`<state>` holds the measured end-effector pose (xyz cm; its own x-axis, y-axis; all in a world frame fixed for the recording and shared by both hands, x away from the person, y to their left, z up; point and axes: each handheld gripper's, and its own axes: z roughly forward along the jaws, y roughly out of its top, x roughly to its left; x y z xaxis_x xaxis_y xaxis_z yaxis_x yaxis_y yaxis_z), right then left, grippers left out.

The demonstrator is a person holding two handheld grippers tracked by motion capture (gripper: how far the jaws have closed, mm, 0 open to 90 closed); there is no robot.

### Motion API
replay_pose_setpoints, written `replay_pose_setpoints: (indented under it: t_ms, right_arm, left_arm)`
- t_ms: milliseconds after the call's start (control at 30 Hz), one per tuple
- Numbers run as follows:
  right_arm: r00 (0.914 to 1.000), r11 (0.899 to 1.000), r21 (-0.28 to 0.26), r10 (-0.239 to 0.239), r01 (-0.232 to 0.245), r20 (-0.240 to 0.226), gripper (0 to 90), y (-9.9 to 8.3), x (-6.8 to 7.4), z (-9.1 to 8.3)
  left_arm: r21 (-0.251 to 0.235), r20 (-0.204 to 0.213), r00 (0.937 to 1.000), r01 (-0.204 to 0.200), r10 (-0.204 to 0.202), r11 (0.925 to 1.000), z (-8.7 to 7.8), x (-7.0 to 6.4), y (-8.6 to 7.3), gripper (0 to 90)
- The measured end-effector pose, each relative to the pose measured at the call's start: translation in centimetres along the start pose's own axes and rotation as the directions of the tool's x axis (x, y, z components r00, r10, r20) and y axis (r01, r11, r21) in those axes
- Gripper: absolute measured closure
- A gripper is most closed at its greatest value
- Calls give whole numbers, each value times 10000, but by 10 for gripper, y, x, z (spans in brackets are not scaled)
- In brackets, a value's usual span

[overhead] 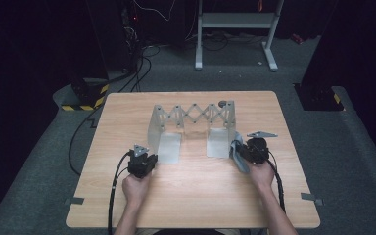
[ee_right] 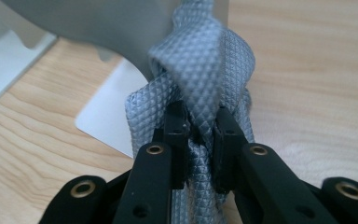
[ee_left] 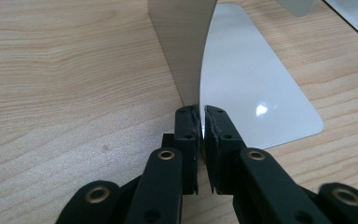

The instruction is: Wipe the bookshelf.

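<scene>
A grey metal folding rack stands mid-table, a scissor lattice joining two upright end plates with flat feet. My left gripper is at the rack's left end. In the left gripper view the left gripper is shut on the thin edge of the upright plate, just above its flat foot. My right gripper is at the rack's right end, holding a grey cloth. In the right gripper view the right gripper is shut on the bunched, diamond-textured cloth, which lies against the metal plate.
The wooden table has tape marks near its front corners. Beyond it on the grey floor are a white desk frame, cables and black stands with yellow-black striped bases.
</scene>
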<state>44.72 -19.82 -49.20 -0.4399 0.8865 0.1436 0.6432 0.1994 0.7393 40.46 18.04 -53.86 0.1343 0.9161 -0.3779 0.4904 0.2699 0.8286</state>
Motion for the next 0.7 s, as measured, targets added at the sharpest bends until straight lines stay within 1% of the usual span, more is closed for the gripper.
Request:
replay_pose_setpoints:
  t_ms: [67,133,267,400,467,600,700]
  right_arm:
    - [9999,9996,-264,-137,136,-27,800,5,3,-8]
    - [9998,9985,-533,-165,160,-97,800,11,4,-17]
    - [9994,9940,-1057,-305,287,-151,799,23,7,-36]
    - [9986,9867,-1549,-516,487,-149,800,36,12,-54]
    - [9975,9818,-1771,-706,680,-84,800,42,14,-62]
    - [9957,9756,-2005,-925,897,-48,799,51,19,-74]
    - [9945,9744,-1995,-1042,1032,58,798,53,22,-77]
  left_arm:
    - [18,-9,10000,-49,49,10000,0,0,0,832]
    - [33,-2,10000,-54,54,10000,0,1,0,832]
    - [36,5,10000,-54,54,10000,0,1,0,832]
    - [34,0,10000,-63,63,10000,0,1,0,832]
    - [17,-4,10000,-55,55,10000,0,0,0,832]
    - [5,-14,10000,-56,56,10000,0,0,0,833]
    - [4,-15,10000,-59,59,10000,0,0,0,833]
